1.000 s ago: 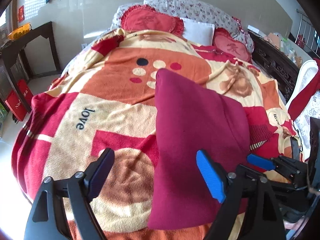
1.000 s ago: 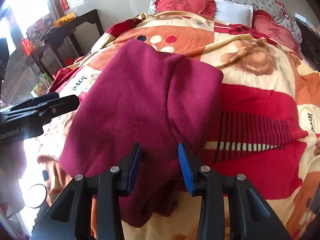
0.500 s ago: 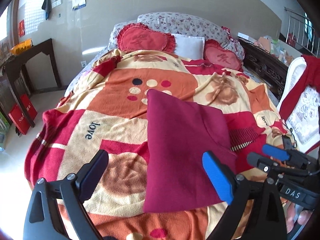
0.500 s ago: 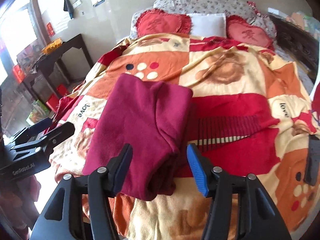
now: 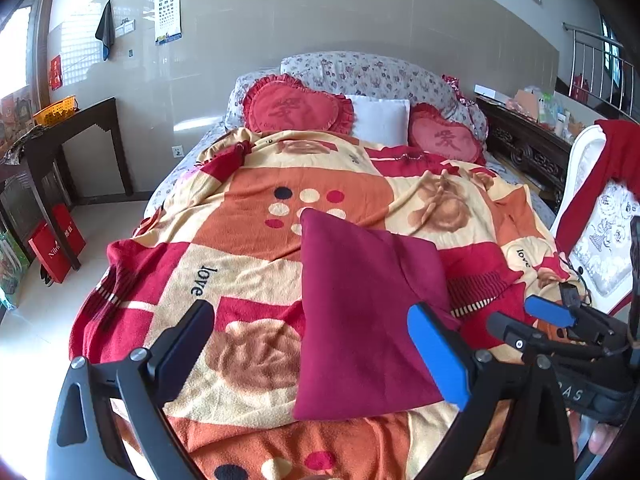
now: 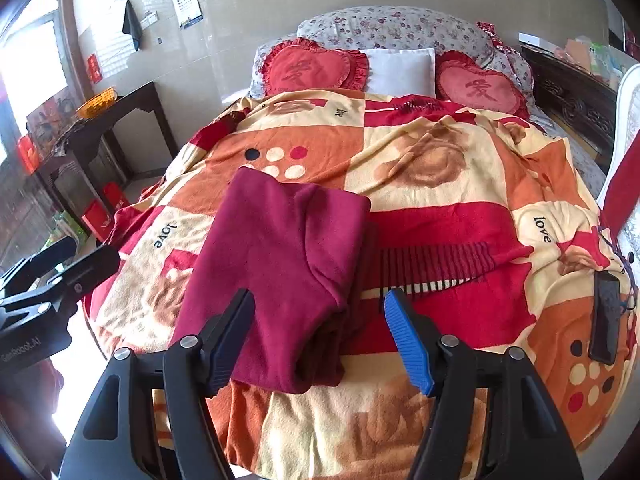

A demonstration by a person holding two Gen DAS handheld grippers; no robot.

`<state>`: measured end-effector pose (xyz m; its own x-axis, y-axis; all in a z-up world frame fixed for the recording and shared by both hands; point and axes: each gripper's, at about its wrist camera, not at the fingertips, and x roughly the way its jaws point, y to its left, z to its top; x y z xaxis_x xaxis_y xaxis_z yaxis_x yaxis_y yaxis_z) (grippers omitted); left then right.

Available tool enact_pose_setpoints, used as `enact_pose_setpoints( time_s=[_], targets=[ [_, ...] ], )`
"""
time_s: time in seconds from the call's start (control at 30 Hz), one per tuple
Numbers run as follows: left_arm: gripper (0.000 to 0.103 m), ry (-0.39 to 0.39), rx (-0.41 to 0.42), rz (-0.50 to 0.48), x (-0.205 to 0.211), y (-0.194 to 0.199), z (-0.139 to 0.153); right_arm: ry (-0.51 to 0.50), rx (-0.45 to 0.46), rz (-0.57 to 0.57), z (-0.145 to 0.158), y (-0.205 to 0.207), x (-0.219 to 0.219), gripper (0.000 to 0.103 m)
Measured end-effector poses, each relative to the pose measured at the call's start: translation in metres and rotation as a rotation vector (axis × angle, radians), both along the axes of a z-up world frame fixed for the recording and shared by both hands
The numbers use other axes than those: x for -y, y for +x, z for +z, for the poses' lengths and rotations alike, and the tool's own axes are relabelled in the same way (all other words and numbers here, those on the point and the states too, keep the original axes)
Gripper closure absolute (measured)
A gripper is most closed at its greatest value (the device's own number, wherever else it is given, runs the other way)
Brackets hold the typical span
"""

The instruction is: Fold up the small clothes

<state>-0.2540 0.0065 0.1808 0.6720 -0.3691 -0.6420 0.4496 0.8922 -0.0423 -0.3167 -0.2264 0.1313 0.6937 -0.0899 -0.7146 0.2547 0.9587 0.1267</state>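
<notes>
Where the blanket (image 5: 256, 280) reads "love", a folded maroon garment (image 5: 360, 312) lies flat just beside that word, free of both tools. "GenRobot.AI" marks the left gripper (image 6: 60, 272); its jaws stand wide, empty. Jaws of the right gripper (image 6: 320, 336) have just been opening, holding nothing, the garment's near edge below them.

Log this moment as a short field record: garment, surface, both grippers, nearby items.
garment: maroon garment, folded, lying flat on the blanket
surface: patterned blanket covering the bed
left gripper: open, holds nothing, above the garment's near edge
right gripper: jaws have just been opening, nothing between the pads, clear of the cloth
nearby: dark phone on the blanket at the right; two heart cushions at the head
</notes>
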Motion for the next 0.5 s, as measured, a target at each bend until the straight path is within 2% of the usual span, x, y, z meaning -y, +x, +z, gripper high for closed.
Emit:
enact_pose_setpoints(
  time_s=[0.5],
  targets=[
    [0.004,-0.011,0.036,0.001,-0.005,-0.003,0.013,-0.016,-0.006,0.004,0.009,0.003,-0.003,0.054]
  ],
)
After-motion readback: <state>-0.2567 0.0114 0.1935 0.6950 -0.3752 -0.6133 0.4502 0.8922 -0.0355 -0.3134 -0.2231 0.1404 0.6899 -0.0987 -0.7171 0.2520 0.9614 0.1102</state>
